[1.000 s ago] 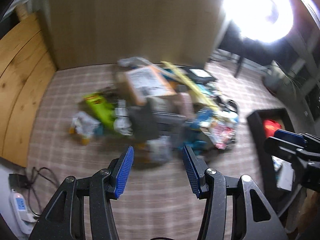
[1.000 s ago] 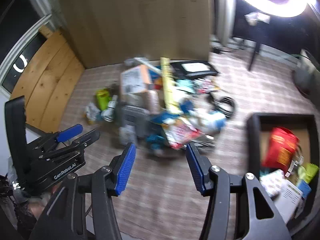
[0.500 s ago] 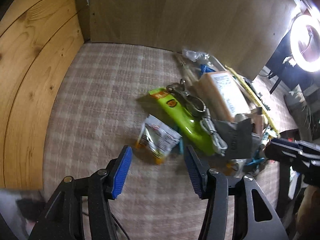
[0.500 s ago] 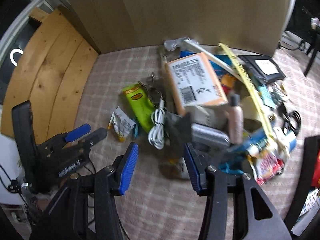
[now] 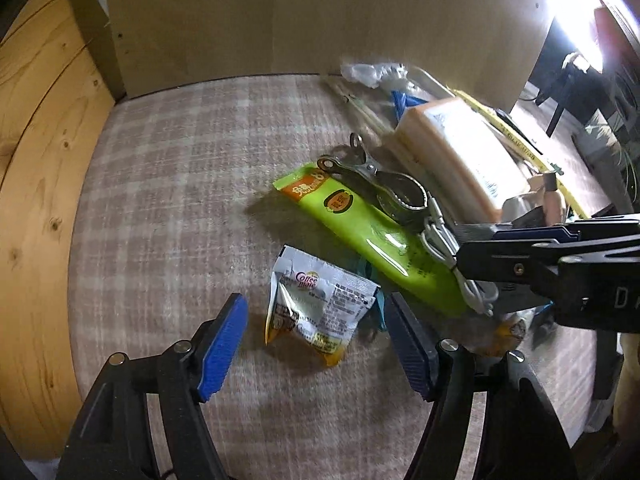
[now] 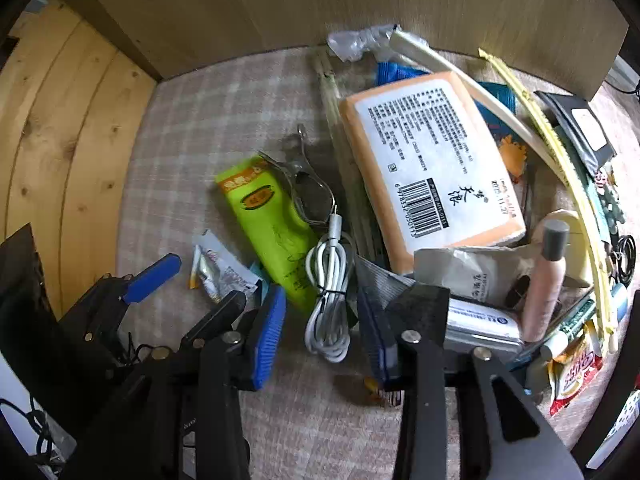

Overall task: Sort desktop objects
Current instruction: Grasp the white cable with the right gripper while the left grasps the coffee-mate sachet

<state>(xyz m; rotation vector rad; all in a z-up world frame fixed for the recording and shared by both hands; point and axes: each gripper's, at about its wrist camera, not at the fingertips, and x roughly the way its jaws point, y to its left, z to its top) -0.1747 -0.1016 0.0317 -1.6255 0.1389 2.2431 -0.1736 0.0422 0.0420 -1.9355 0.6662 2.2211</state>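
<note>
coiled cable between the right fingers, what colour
White coiled cable, clearest in the right wrist view.

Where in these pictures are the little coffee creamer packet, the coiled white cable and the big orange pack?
coffee creamer packet (image 5: 320, 312): left wrist view, middle of its crumpled front.
coiled white cable (image 6: 329, 304): right wrist view, on the bundled loops.
orange pack (image 6: 428, 168): right wrist view, on its white printed label.

A checked cloth (image 5: 168, 184) carries a sachet (image 5: 316, 312) and green packet (image 5: 372, 240).
</note>
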